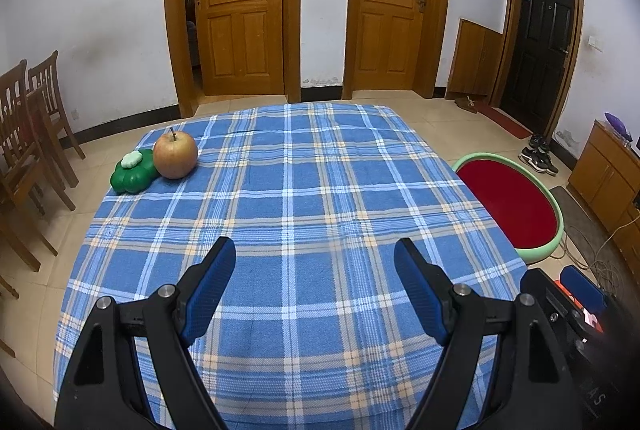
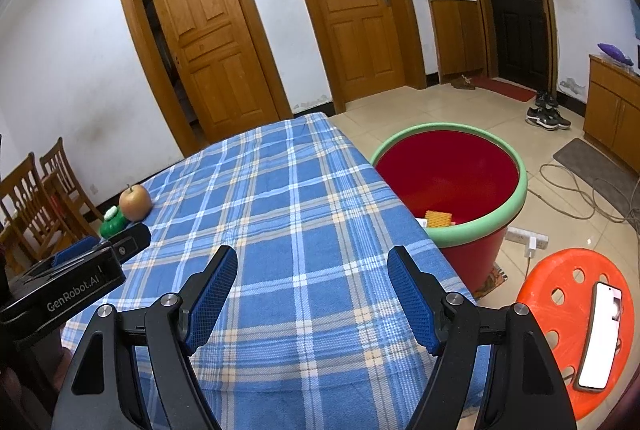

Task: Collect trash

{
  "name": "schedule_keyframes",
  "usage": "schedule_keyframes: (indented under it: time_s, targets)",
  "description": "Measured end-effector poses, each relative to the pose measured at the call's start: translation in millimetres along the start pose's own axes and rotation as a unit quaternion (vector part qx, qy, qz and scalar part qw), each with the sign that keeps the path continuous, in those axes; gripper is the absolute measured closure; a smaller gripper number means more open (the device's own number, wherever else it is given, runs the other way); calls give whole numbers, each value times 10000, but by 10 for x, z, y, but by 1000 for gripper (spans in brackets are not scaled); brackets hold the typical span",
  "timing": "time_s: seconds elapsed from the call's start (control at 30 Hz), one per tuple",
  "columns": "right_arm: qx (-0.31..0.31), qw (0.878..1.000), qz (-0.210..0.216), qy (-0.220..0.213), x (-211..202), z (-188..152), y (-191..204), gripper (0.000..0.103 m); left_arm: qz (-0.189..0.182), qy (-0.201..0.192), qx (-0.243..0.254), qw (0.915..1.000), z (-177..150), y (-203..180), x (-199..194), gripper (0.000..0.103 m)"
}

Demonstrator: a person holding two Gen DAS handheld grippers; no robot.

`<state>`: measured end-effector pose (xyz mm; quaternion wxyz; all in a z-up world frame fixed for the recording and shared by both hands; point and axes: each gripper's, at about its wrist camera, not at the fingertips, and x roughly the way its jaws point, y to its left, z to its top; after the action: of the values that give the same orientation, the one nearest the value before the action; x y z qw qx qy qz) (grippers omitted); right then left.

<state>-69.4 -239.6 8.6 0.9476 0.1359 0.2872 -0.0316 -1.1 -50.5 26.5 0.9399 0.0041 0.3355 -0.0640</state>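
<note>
A table with a blue plaid cloth [image 1: 304, 198] fills both views [image 2: 280, 214]. A red bin with a green rim [image 2: 448, 174] stands on the floor at the table's right side; it also shows in the left wrist view [image 1: 516, 206]. A yellow-orange item [image 2: 438, 219] lies inside it. My left gripper [image 1: 314, 258] is open and empty above the near part of the cloth; its body also shows in the right wrist view [image 2: 72, 274]. My right gripper [image 2: 312, 266] is open and empty over the cloth's near right part.
An apple [image 1: 175, 155] and a green clover-shaped toy [image 1: 132, 172] sit at the table's far left corner. An orange stool [image 2: 576, 318] with a phone [image 2: 600, 334] stands right of the bin. Wooden chairs [image 1: 24, 134] are at the left. Cables [image 2: 580, 186] lie on the floor.
</note>
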Motion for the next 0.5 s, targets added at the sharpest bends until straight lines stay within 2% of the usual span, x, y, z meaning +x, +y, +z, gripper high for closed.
schedule_keyframes:
  time_s: [0.5]
  targets:
    - [4, 10000, 2, 7, 1, 2, 1, 25, 3, -3, 4, 10000, 5, 1, 5, 22]
